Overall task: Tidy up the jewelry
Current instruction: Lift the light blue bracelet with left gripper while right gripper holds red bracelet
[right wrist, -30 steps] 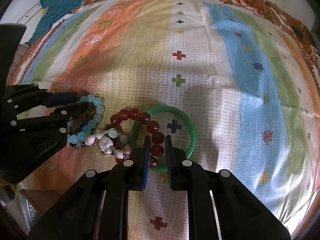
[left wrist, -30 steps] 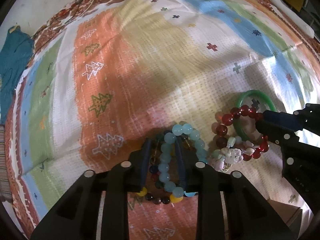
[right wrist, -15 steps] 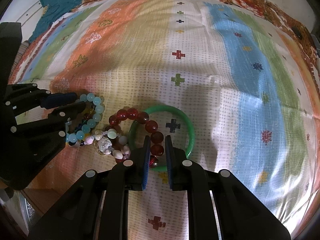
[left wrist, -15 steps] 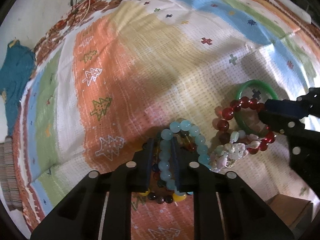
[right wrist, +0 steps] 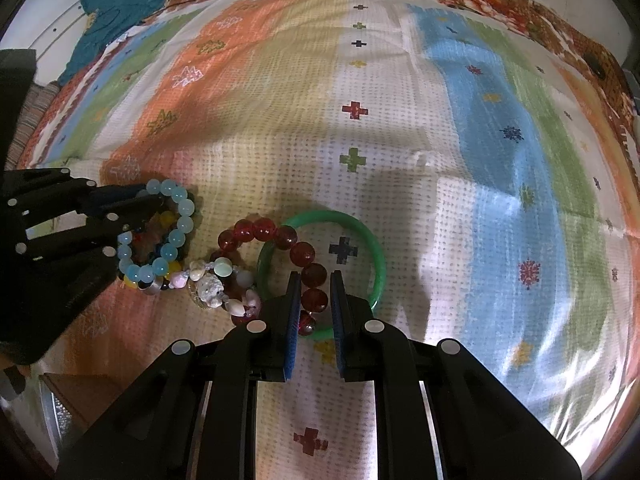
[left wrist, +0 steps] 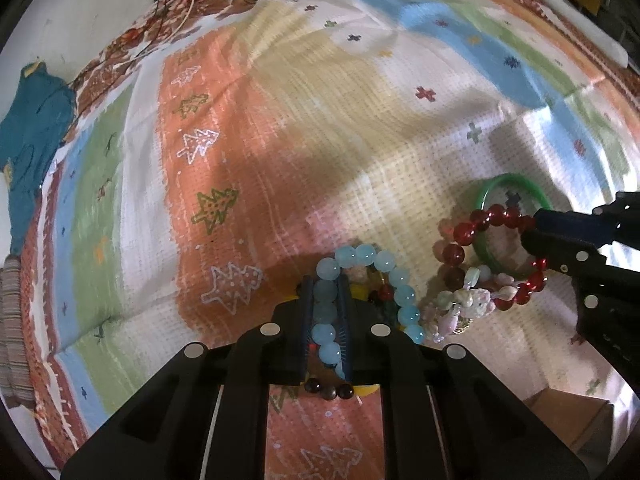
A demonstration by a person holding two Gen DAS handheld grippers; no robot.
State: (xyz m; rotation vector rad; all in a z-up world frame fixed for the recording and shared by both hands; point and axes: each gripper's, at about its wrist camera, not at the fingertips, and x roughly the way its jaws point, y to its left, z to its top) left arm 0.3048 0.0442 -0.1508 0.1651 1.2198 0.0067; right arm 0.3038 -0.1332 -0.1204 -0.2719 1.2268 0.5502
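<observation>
Pointing steeply down: left claw point(left wrist: 325, 312) clamps blue bead bracelet point(left wrist: 362, 256); right claw point(right wrist: 314, 300) clamps red bead bracelet point(right wrist: 280, 236).

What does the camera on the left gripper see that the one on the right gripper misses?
Only the left wrist view shows the left gripper from behind, shut on the light blue bead bracelet.

Only the right wrist view shows the right gripper shut on the red bead bracelet, and the whole green bangle.

Both show the pale shell bracelet and the striped cloth beneath.
</observation>
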